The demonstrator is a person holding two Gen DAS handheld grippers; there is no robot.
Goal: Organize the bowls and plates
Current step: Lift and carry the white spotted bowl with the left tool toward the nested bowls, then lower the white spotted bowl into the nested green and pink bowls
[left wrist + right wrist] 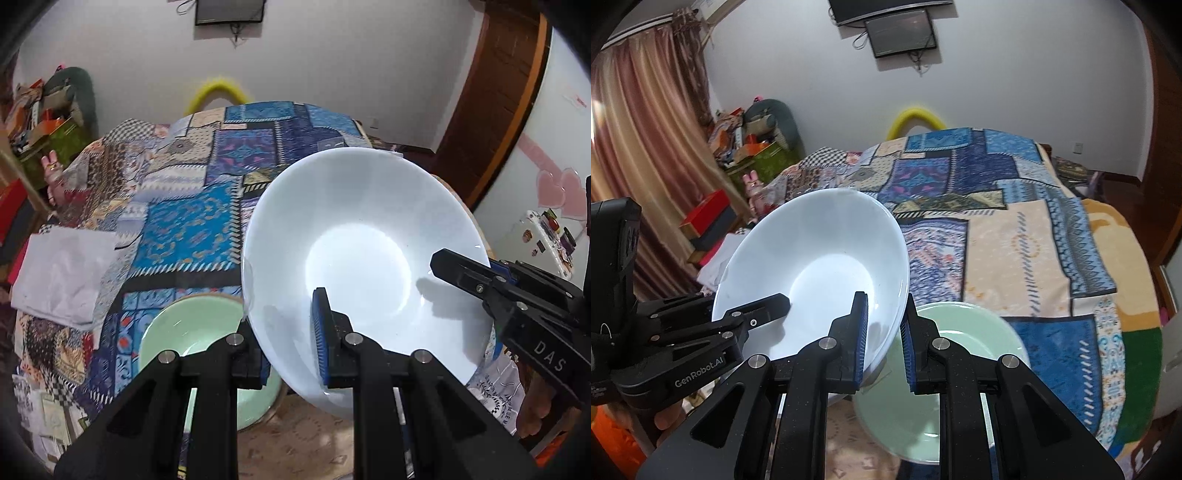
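bed: big one with a patchwork blanket point(1015, 229), blues and creams, fills most of the room behind the action; the dishes sit at its near edge.

white bowl: a wide white bowl point(354, 258), held up in the air and tilted, near side of the bed. It hangs above and partly over the green dish, not resting on anything as far as I can see.

green dish: pale green plate or shallow bowl point(960, 354), honestly can't tell which, lying flat on a tan surface at the near edge of the bed, below the white bowl.

left gripper: the left gripper point(291, 347) is clenched on the white bowl's near rim, one pad inside the bowl and the other outside behind the wall.

right gripper: the right gripper point(882, 339) is clamped on the rim too, further round, again one blue pad inside and one outside. So it's a two-handed carry.

white cloth: a folded white cloth or paper point(62, 273) lies on the far left of the bed, well apart from the dishes.

progress: looks early to mid to me. Only two dishes in view; the white one is lifted but not put down, the green one untouched. My guess is the white bowl still needs setting down, maybe nested with the green one.
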